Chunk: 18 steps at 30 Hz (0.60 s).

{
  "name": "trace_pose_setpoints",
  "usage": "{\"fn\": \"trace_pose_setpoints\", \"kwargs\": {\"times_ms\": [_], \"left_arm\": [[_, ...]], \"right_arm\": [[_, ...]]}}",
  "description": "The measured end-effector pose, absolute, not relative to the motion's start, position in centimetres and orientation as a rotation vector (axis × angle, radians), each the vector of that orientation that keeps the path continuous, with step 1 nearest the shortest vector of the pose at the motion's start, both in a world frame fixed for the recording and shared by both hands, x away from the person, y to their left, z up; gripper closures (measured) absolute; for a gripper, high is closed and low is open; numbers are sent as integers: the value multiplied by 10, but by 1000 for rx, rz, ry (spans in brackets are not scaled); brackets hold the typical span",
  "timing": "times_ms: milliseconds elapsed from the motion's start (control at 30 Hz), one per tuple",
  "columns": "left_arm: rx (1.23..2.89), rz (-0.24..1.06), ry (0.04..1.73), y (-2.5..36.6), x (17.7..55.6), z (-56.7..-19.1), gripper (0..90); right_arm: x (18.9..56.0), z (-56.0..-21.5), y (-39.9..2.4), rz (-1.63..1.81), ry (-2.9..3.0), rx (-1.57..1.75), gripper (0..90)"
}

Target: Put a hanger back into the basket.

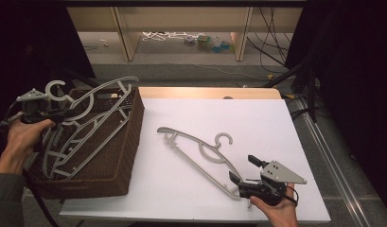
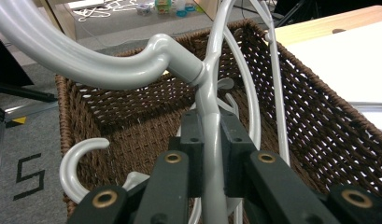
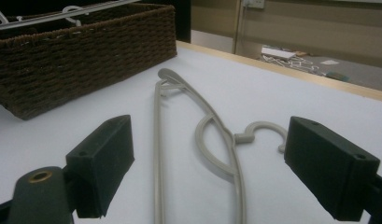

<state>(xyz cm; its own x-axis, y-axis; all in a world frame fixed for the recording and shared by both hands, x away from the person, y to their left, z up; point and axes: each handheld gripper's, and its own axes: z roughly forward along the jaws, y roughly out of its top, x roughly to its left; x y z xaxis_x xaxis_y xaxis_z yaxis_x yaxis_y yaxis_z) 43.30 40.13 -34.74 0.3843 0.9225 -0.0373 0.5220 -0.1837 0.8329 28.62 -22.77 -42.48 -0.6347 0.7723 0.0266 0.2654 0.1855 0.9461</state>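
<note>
My left gripper (image 1: pixel 63 113) is shut on the neck of a grey plastic hanger (image 1: pixel 97 105), just below its hook, and holds it over a brown wicker basket (image 1: pixel 134 118). In the left gripper view the pads (image 2: pixel 193 140) press on the hanger's stem (image 2: pixel 212 93) above the basket (image 2: pixel 319 130). More grey hangers (image 1: pixel 63 151) lie inside it, one with its hook (image 2: pixel 74 163) showing. Another grey hanger (image 1: pixel 196 146) lies flat on the white table (image 1: pixel 229 113). My right gripper (image 1: pixel 244 169) stands open at that hanger's near end, its jaws on either side of the hanger (image 3: pixel 156 140).
The basket (image 3: pixel 86 51) takes up the table's left side. A wooden strip (image 1: pixel 210 92) runs along the far edge. Beyond it are wooden shelf legs (image 1: pixel 122 33), cables and small items on the floor (image 1: pixel 210 42). A metal rail (image 1: pixel 328 151) runs along the right.
</note>
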Motion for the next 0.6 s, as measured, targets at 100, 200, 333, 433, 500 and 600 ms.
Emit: {"fn": "trace_pose_setpoints", "kwargs": {"times_ms": [100, 200, 333, 433, 500, 600], "left_arm": [[1868, 626, 1250, 403, 432, -353, 819], [1857, 615, 1256, 405, 430, -360, 819], [1866, 603, 1263, 411, 427, -366, 819], [1851, 592, 1271, 414, 424, -371, 818], [1860, 590, 1275, 416, 424, -372, 818], [1851, 583, 1289, 418, 424, -375, 818]], "right_arm": [[286, -425, -227, 1468, 2002, 962, 167], [286, -424, -229, 1448, 2010, 967, 167], [286, -424, -229, 1447, 2010, 972, 167], [287, -425, -228, 1459, 2014, 972, 167], [286, -424, -228, 1446, 2017, 970, 167], [286, -425, -228, 1458, 2014, 972, 167]]}}
